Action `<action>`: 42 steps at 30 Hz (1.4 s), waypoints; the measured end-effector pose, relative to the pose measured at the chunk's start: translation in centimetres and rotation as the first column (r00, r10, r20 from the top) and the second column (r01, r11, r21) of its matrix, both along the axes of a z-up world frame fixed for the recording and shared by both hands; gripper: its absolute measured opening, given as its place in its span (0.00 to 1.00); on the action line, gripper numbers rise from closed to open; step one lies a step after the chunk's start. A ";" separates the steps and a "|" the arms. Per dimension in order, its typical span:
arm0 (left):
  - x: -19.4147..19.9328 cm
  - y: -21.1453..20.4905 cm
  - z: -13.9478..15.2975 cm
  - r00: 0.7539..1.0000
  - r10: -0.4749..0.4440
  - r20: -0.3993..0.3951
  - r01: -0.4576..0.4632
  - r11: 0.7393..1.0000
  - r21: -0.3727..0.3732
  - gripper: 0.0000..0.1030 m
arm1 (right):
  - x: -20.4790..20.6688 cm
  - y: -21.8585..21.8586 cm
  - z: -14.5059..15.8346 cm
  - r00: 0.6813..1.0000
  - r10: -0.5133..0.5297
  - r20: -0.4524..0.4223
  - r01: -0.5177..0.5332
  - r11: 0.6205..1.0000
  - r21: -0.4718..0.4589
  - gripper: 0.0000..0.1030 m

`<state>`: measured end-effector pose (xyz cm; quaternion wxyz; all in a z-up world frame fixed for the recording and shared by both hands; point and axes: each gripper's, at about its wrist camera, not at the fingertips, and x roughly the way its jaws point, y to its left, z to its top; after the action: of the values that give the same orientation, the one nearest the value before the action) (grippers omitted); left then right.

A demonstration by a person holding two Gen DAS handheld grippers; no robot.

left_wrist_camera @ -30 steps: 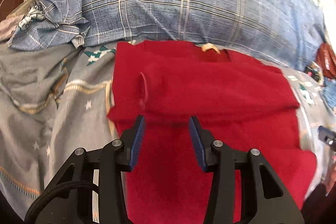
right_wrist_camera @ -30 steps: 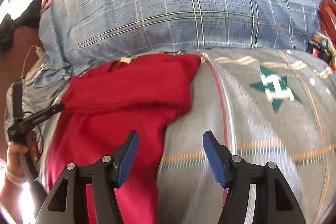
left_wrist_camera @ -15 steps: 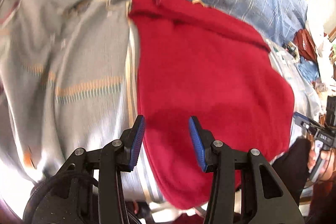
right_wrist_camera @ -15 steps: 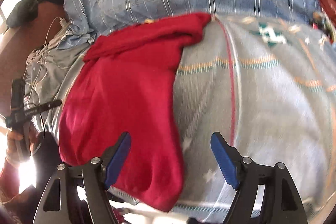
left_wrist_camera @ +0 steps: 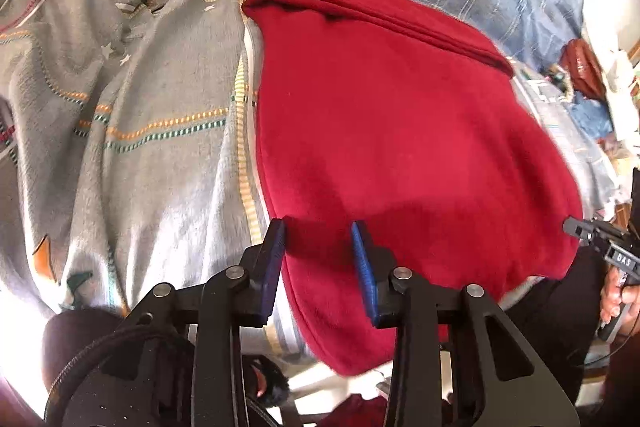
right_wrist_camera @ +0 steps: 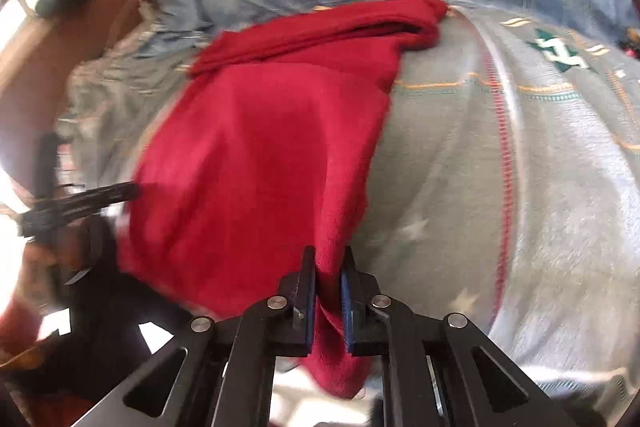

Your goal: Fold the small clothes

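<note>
Red garment (right_wrist_camera: 260, 155) in right claw (right_wrist_camera: 328, 291)

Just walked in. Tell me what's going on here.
A person with a gripper in each hand is folding a red garment spread on a grey patterned bedsheet. The right gripper is clamped on the garment's near right edge. The left gripper is open, its fingers straddling the near left edge, not yet gripping.

The left tongs (left_wrist_camera: 318, 231) stand open over the near left edge of the red garment (left_wrist_camera: 400, 131), which lies on the grey patterned bedsheet (left_wrist_camera: 160, 155).
</note>
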<state>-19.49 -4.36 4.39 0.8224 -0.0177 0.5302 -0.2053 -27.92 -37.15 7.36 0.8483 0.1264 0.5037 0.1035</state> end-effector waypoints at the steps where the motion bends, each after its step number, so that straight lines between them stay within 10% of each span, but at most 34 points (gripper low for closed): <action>1: -0.3 0.1 0.2 1.000 -0.002 0.005 0.002 1.000 0.005 0.32 | -0.5 0.2 0.5 1.000 0.020 0.003 -0.020 1.000 0.019 0.08; 8: -2.0 0.1 -0.9 0.999 0.020 -0.037 -0.020 1.000 0.016 0.33 | -1.9 -1.6 -1.2 0.996 -0.088 -0.034 0.086 0.995 -0.048 0.10; 12: -3.0 0.1 -1.8 0.998 0.047 -0.053 -0.046 0.999 0.018 0.33 | -2.4 -2.5 -1.6 0.989 -0.136 -0.055 0.139 0.990 0.041 0.65; 16: -3.2 -0.5 -2.1 0.998 0.060 -0.035 -0.059 0.998 0.009 0.34 | -2.8 -1.3 -1.5 0.996 -0.084 -0.038 0.085 0.996 0.035 0.66; 18: -3.1 -0.8 -2.0 0.998 0.049 -0.035 -0.049 0.999 -0.015 0.34 | -2.5 -0.9 -1.7 0.996 -0.077 -0.036 0.079 0.996 0.042 0.64; 24: -2.6 -0.3 -1.6 0.999 0.027 -0.038 -0.029 0.999 -0.043 0.07 | -1.2 0.4 -2.1 1.000 -0.009 -0.022 0.009 1.000 -0.020 0.08; 31: -4.0 2.6 0.2 1.000 0.017 -0.019 -0.018 1.000 -0.016 0.06 | -2.9 0.1 0.2 0.998 0.065 -0.003 -0.064 0.988 0.141 0.08; 35: -3.7 2.7 -1.2 0.998 0.038 -0.055 -0.038 0.999 0.006 0.05 | -2.4 -0.3 -2.2 0.996 0.022 -0.086 -0.019 0.999 0.046 0.08; 40: -3.2 2.8 -0.7 0.995 0.089 -0.048 -0.090 0.996 -0.019 0.08 | -2.5 -0.3 -2.1 0.996 0.000 -0.091 0.005 0.998 0.058 0.60; 42: -2.9 2.3 -0.6 0.996 0.083 -0.040 -0.083 0.997 -0.005 0.21 | -2.8 0.1 -1.7 0.997 0.013 -0.073 -0.009 0.999 0.048 0.61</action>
<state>-22.35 -2.03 3.79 0.8194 -0.0463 0.5448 -0.1723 -30.72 -37.05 5.63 0.8255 0.1475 0.5324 0.1154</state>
